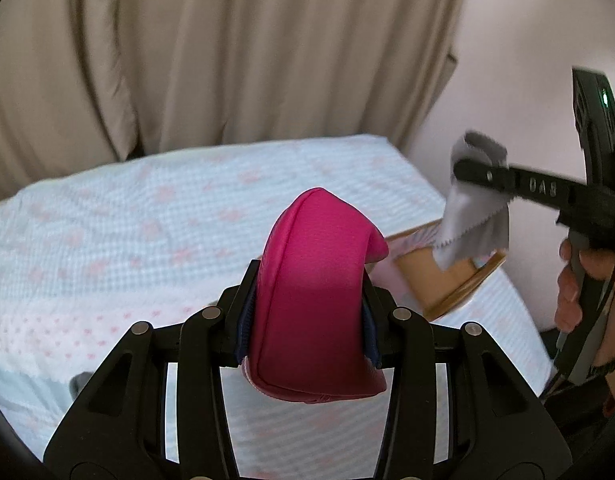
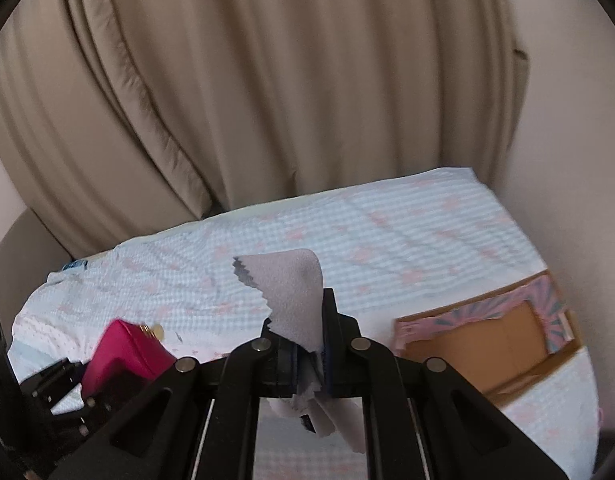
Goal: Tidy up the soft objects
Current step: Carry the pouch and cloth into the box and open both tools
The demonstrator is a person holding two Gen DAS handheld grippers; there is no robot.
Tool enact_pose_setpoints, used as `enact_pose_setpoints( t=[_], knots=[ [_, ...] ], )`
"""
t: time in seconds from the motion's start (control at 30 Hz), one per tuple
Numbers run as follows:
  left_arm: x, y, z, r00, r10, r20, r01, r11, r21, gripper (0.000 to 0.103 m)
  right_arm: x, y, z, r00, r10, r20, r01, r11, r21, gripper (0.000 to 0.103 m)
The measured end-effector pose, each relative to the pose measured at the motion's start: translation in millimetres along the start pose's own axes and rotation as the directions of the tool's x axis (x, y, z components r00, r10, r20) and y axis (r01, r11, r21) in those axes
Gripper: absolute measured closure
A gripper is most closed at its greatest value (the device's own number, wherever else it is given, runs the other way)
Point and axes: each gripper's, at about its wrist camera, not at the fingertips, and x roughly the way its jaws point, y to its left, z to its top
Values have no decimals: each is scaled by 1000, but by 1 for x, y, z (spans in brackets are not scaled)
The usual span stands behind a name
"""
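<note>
Two soft things were in my grip, one per tool, and both were off the bed (image 1: 127, 216). My left gripper (image 1: 307, 320) was pinching a pink pouch (image 1: 319, 280) across its narrow width, so the pouch's long axis ran away from me, arching up and forward out of the pads. My right gripper (image 2: 303, 364) was pressed together on a grey cloth (image 2: 287, 292) with pinked edges, which stuck up above the fingers and hung limp below them. The relation that mattered to me was the box: one open cardboard box (image 2: 487, 344) sat on the right side of the bed, near the wall, its floor bare as far as I could see. From the right tool it lay ahead and to the right; from the left tool it lay further right, beyond the pouch, with the cloth hanging just above its rim in that view. I judged the right hand the nearer, so the cloth would go in first. Count: one pouch, one cloth, one box, two grippers, both loaded.
</note>
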Motion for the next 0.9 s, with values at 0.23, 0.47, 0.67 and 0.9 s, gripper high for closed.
enact_pose_setpoints(
  t=[0.23,0.47,0.67,0.9],
  knots=[
    [8,-83,32,1000,-2,9,2,1000,-30,64,-39,-77,15,1000,-12,-20,12,1000,5,95],
    [49,-165,36,999,43,0,-43,994,-100,64,-50,-172,23,995,23,-92,-23,1000,-5,95],
    [112,-210,33,994,58,-94,-73,982,-174,64,-22,-240,24,980,49,-191,-47,999,19,95],
    [203,-241,23,962,67,-263,-114,979,-167,64,37,-297,13,949,79,-305,-61,996,71,95]
  ],
)
